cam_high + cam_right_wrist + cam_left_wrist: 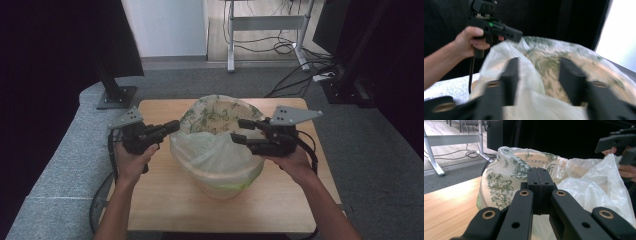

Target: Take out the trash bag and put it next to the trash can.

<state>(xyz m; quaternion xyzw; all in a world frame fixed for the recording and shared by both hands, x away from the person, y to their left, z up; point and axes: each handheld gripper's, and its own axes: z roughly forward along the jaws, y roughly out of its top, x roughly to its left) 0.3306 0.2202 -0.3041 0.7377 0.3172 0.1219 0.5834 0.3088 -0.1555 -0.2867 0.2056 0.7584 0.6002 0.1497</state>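
one wooden tabletop point(165, 205) carries one round basket point(220, 187), and one thin plastic bag point(210, 150) printed with green flowers lines it; the bag's rim is draped over the basket's far edge, while its near side stands up loose and crumpled. no brand, label or writing can be read on any of it.

at the left, one left hand point(131, 162) holds the left gripper point(172, 126), one of two grippers in all, each with a grey three-cornered plate on top. it is level with the bag's left rim and just beside it. in the left gripper view its two fingers point(533, 181) are pressed flat together with no gap, in front of the flowered plastic; whether any film is pinched between them cannot be told.

the basket stands at the middle of the tabletop, between the two grippers.

at the right, one right hand point(295, 161) holds the right gripper point(240, 131), which reaches over the bag's right rim. its two fingers point(511, 72) stand wide apart, one on either side of a raised fold of clear plastic, with nothing gripped; that view is blurred.

behind the tabletop lie grey carpet, one white desk frame point(265, 22) and a tangle of dark cables point(285, 47).
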